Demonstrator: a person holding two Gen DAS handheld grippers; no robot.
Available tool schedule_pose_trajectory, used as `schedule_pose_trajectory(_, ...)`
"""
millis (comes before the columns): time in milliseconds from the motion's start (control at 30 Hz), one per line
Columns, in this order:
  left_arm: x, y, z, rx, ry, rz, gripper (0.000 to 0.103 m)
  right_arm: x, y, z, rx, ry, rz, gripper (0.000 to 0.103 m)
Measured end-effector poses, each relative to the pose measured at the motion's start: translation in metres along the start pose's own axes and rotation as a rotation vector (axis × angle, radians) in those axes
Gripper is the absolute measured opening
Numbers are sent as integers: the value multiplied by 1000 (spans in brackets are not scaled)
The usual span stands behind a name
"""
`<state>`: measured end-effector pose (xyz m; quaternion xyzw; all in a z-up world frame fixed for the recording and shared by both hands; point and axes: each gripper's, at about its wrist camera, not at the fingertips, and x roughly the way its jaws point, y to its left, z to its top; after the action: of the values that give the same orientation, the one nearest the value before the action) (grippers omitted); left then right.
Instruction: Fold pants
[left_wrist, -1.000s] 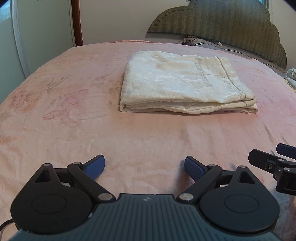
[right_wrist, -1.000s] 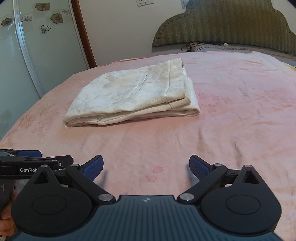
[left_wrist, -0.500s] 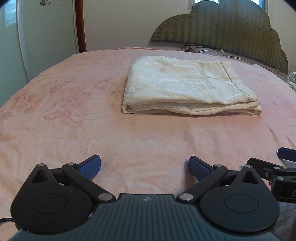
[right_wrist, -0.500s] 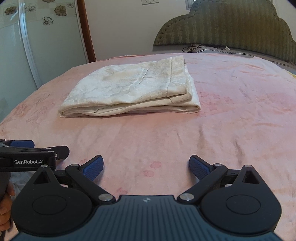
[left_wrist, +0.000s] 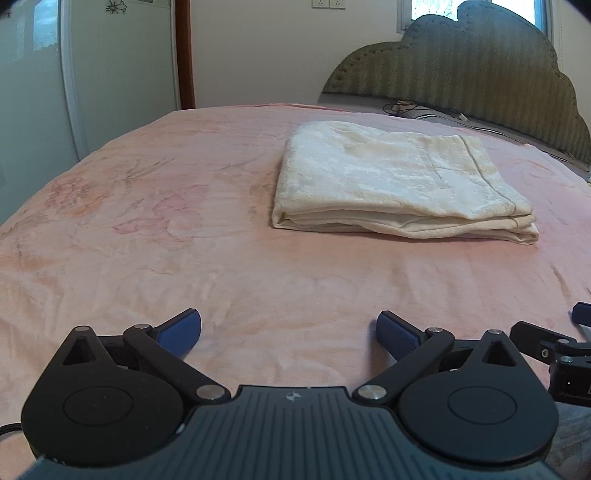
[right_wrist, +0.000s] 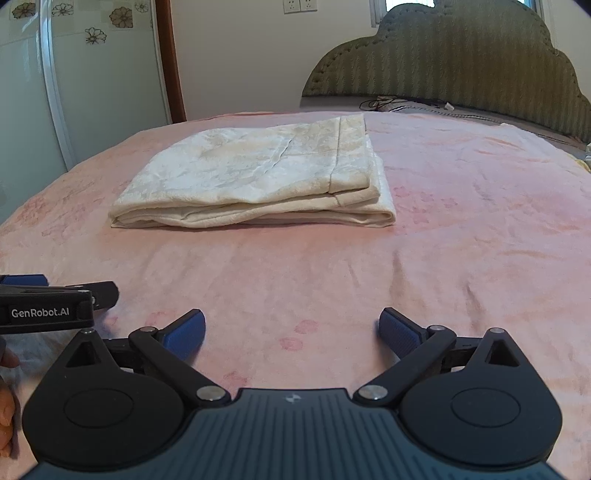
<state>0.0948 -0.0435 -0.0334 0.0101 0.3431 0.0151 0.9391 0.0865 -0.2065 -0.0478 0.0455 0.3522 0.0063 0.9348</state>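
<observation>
The cream pants (left_wrist: 399, 181) lie folded in a flat rectangular stack on the pink bedspread (left_wrist: 147, 221), in the middle of the bed; they also show in the right wrist view (right_wrist: 258, 177). My left gripper (left_wrist: 289, 330) is open and empty, low over the bedspread and well short of the pants. My right gripper (right_wrist: 293, 330) is open and empty too, beside the left one and equally short of the pants. The right gripper shows at the right edge of the left wrist view (left_wrist: 554, 343); the left gripper shows at the left edge of the right wrist view (right_wrist: 55, 299).
A green padded headboard (right_wrist: 461, 62) stands behind the bed, with a cable (right_wrist: 388, 101) lying at its foot. A glass door with flower stickers (right_wrist: 74, 74) and a brown door frame (right_wrist: 170, 62) are to the left. The bedspread (right_wrist: 480, 221) spreads around the pants.
Both grippers have tilted up and drawn slightly back, so the pants sit lower in view and more wall shows. The pants have not moved. Both grippers stay open.
</observation>
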Motion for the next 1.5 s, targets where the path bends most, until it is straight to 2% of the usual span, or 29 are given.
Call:
schedule_pose_trajectory(200, 0, -4, -2, 28, -2, 9, 103, 7, -2, 1, -13, 33, -1, 103)
schedule_pose_trajectory(633, 0, 1, -5, 14, -2, -16, 103, 7, -2, 0, -16, 32, -2, 103)
schedule_pose_trajectory(867, -1, 0, -6, 33, -3, -20, 103, -2, -3, 3, -39, -35, 3, 103)
schedule_pose_trajectory(1000, 0, 0, -6, 32, -2, -20, 103, 10, -10, 3, -15, 28, 7, 103)
schedule_pose_trajectory(1500, 0, 1, -6, 29, -1, -23, 103, 11, -8, 1, -36, 34, -3, 103)
